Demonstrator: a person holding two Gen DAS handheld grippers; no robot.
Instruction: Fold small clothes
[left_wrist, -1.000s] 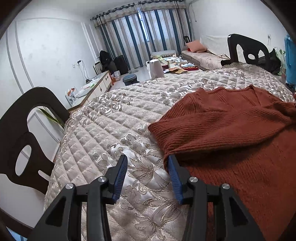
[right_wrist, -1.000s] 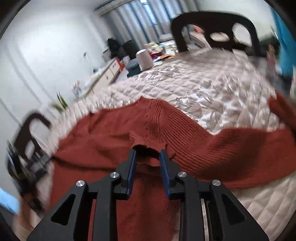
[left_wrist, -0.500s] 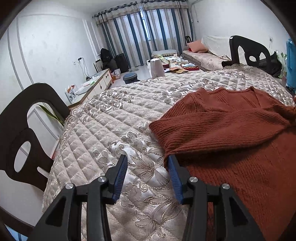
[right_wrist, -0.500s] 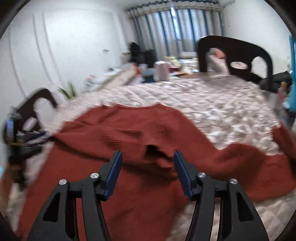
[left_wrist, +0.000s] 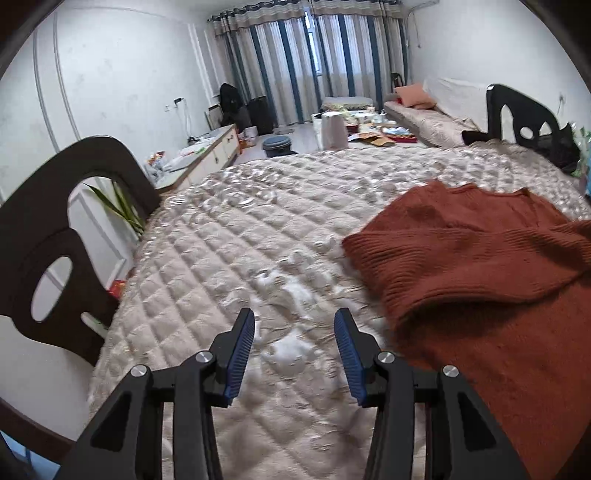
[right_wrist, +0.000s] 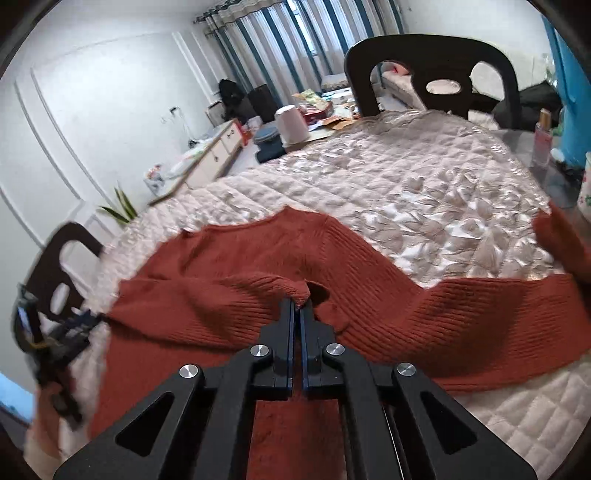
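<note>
A rust-red knitted sweater (left_wrist: 480, 266) lies spread on the quilted beige cover (left_wrist: 240, 240), with one sleeve folded across its body. In the right wrist view the sweater (right_wrist: 207, 295) fills the near middle. My right gripper (right_wrist: 297, 304) is shut, its tips pinching the edge of that sleeve's cuff (right_wrist: 295, 290), which is puckered up a little. The other sleeve (right_wrist: 498, 325) stretches out to the right. My left gripper (left_wrist: 294, 317) stands open over bare quilt, just left of the sweater's edge, with nothing between its fingers.
A dark wooden chair (left_wrist: 48, 240) stands at the table's left side and another chair (left_wrist: 517, 110) at the far right. In the right wrist view a chair back (right_wrist: 432, 74) rises beyond the table's far edge, with a pink bottle (right_wrist: 541, 140) at the right.
My right gripper opened wide around the folded sleeve's end, then shut on the cuff's edge. The left gripper's right finger, earlier at the sweater's edge, now stands clear of it.
</note>
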